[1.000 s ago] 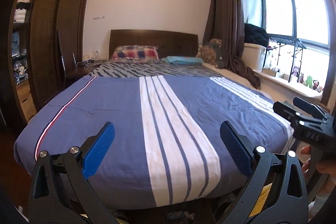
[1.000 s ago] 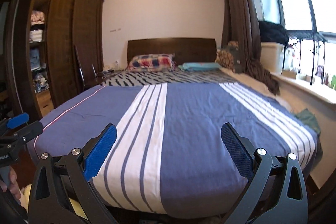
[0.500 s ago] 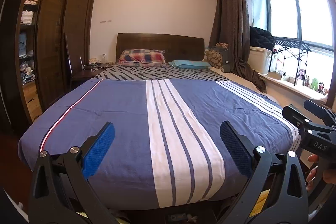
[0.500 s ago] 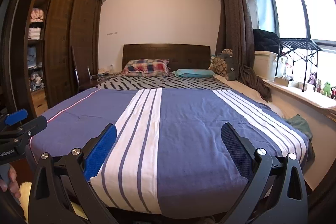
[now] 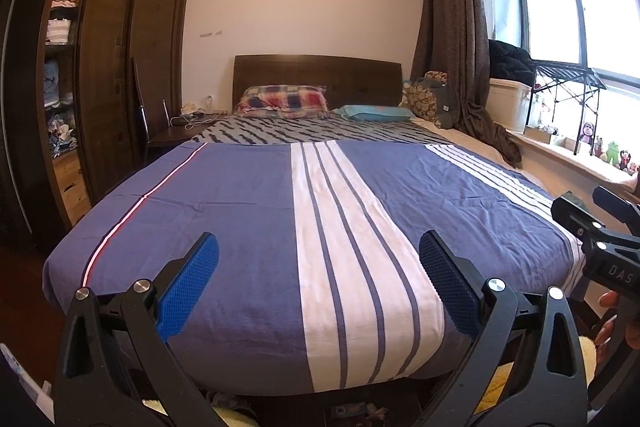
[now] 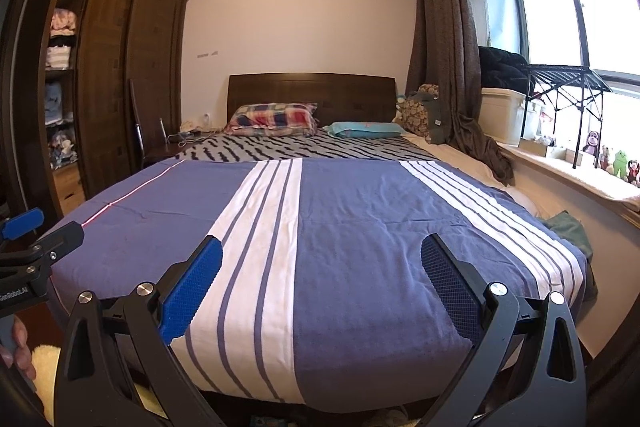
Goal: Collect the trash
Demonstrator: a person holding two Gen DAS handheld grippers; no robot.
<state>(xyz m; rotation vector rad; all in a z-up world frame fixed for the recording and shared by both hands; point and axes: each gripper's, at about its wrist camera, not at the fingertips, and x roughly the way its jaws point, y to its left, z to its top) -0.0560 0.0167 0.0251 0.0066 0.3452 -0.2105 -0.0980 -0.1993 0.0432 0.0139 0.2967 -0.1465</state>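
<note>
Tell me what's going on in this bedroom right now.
A person stands at the foot of the bed, holding a claw in each hand. The left claw and right claw are both open and empty, pointed over the striped blue cover. No trash has been picked up, and none shows on the bed.

Home bedroom, made bed [image 5: 256,211], pillows [image 5: 282,101], wardrobe [image 5: 120,59]

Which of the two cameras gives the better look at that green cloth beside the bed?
The right wrist view: the green cloth lies in plain sight by the bed's corner. In the left wrist view, the other tool hides nearly all of it.
</note>
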